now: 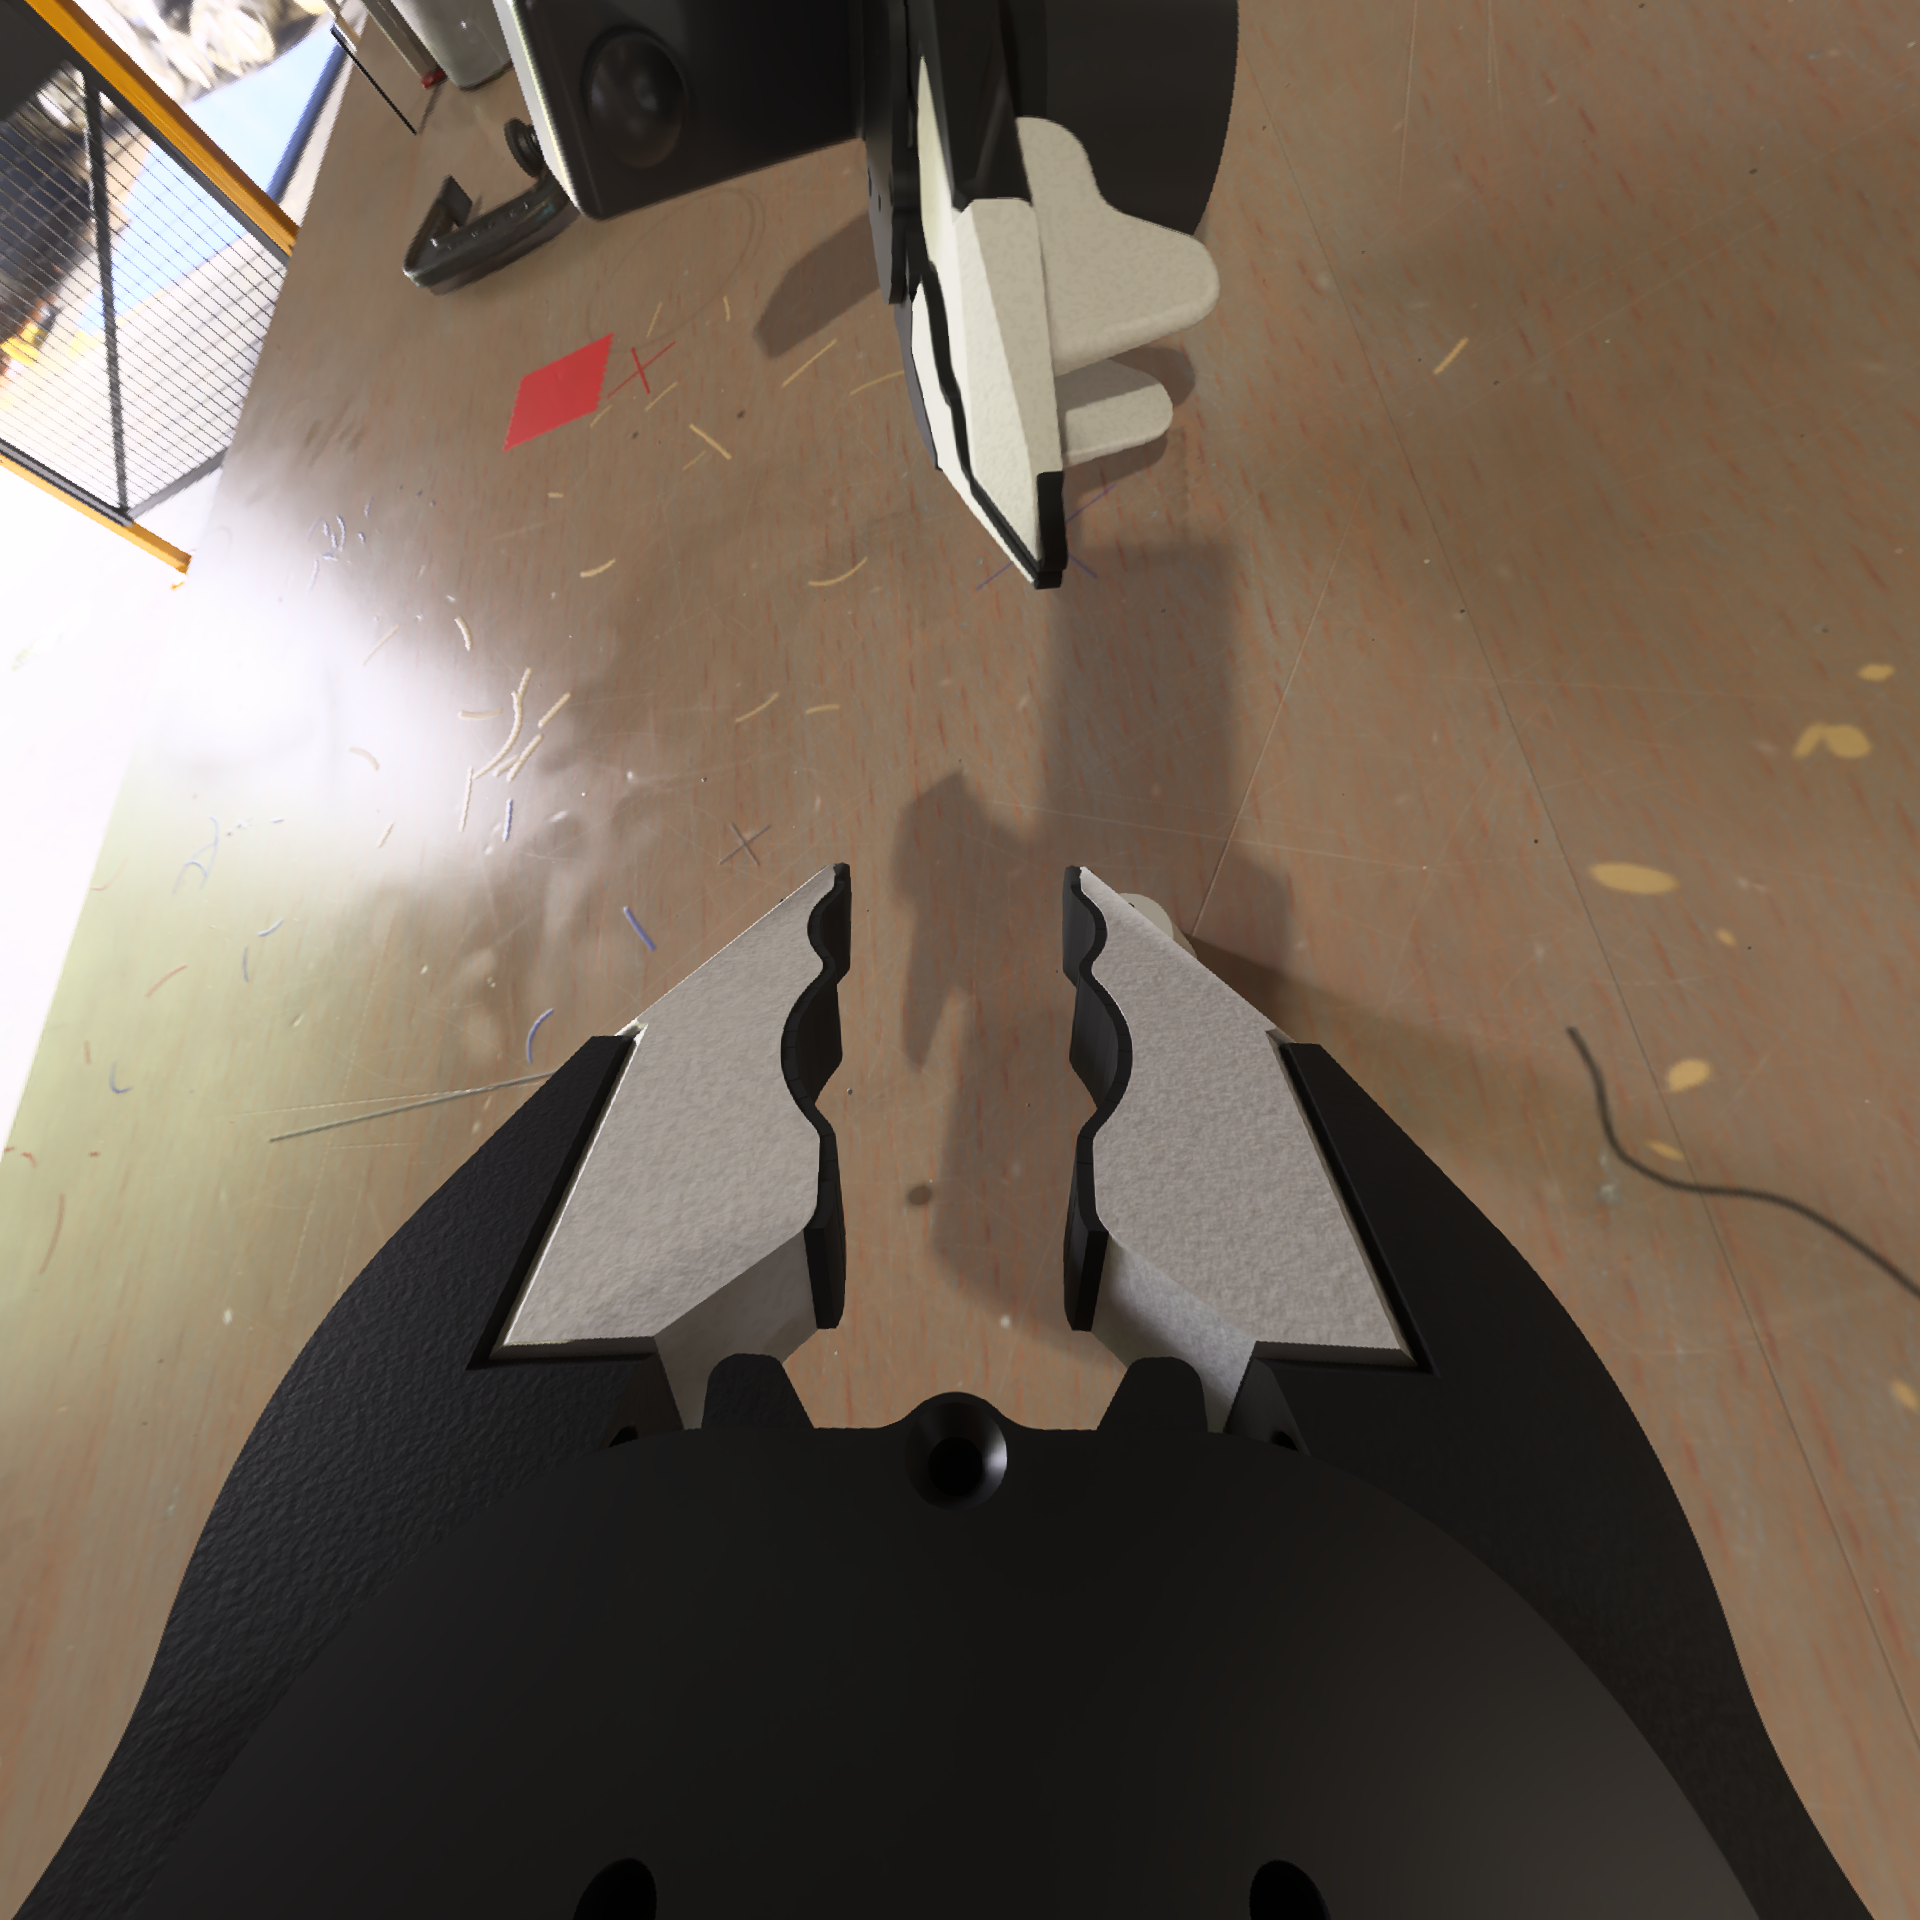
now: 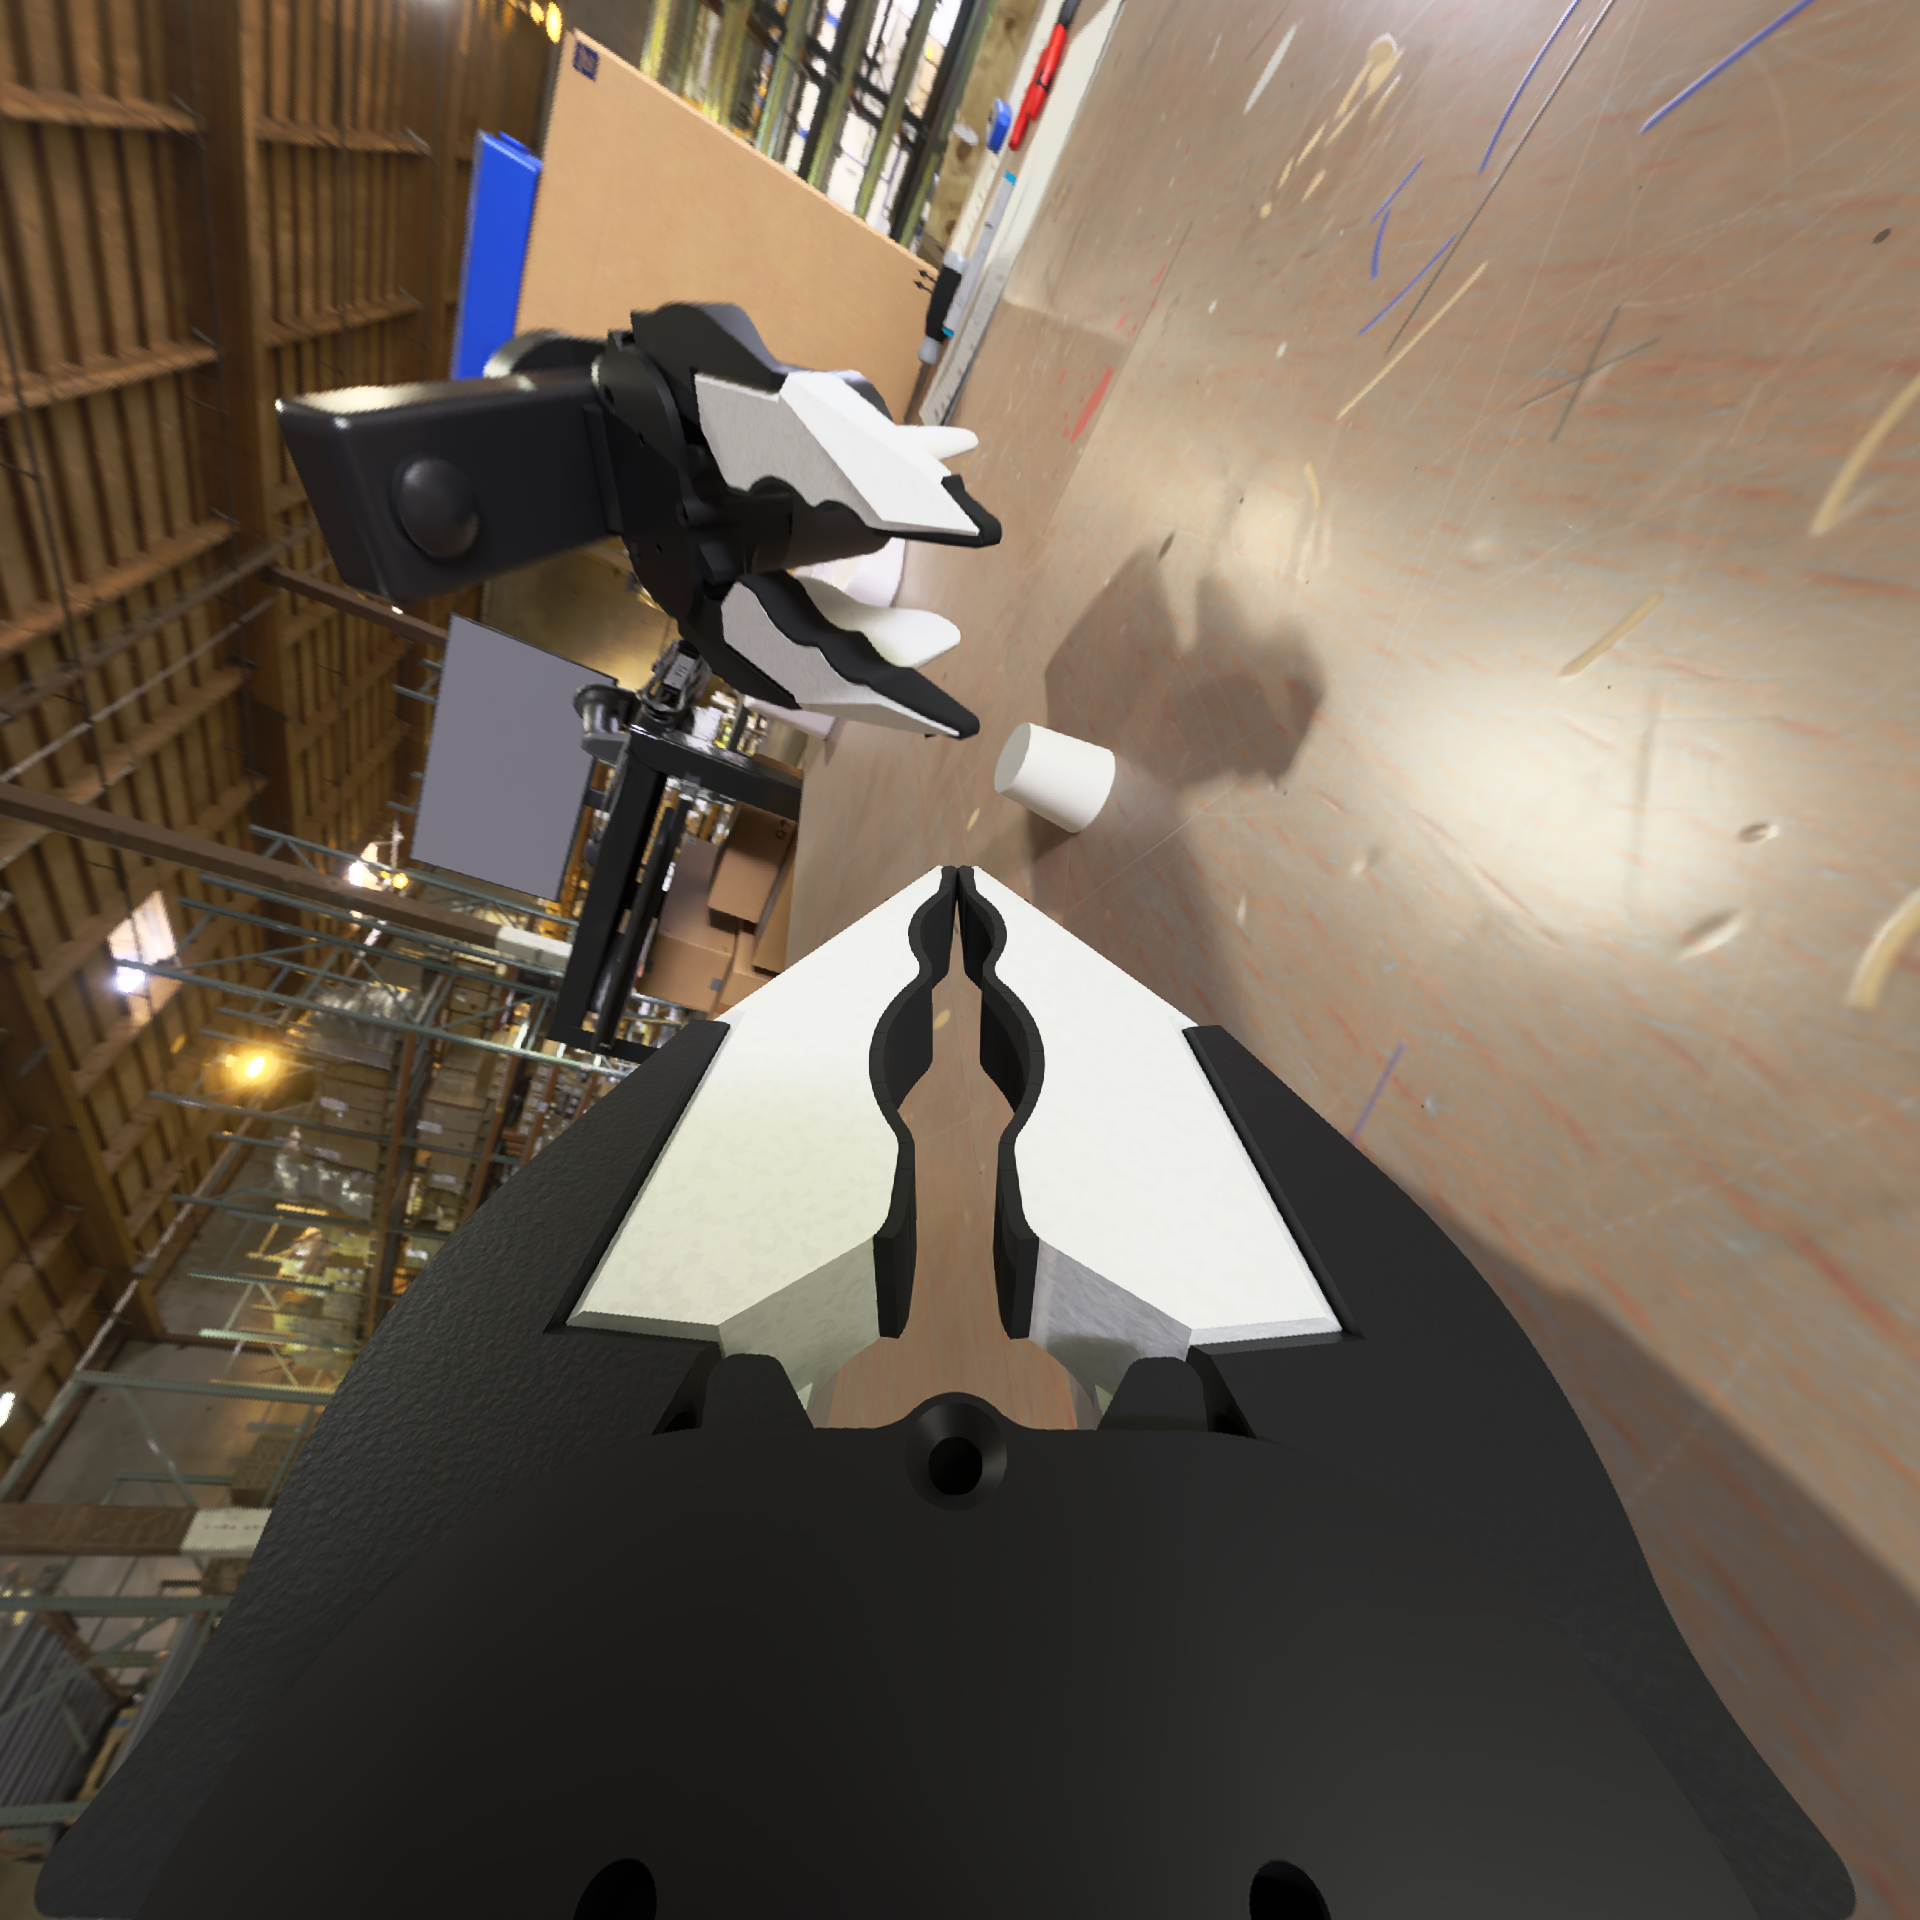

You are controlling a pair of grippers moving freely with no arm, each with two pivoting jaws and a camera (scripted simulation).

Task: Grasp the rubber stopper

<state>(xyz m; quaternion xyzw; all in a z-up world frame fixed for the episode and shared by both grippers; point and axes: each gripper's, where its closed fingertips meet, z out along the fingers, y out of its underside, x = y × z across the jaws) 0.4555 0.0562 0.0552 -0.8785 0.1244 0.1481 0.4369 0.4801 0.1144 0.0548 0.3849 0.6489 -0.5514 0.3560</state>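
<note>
The rubber stopper [image 2: 1055, 776] is a small white tapered plug that lies on its side on the wooden table [image 2: 1558, 727]. The left gripper [image 2: 971, 623] hangs just above it with its jaws apart and nothing between them. In its own view only a small pale edge of the stopper shows behind the right fingertip [image 1: 1091, 914] — so the gap is not yet over it. I think the gripper should shift sideways until the stopper is between both pads, then go down and close slowly, because the round body may roll away. The right gripper [image 2: 954, 878] has its tips together and holds nothing; it points at the stopper from near and could get in the way. A black cable [image 1: 1714, 1174] and a red square mark [image 1: 561, 395] lie well apart.
</note>
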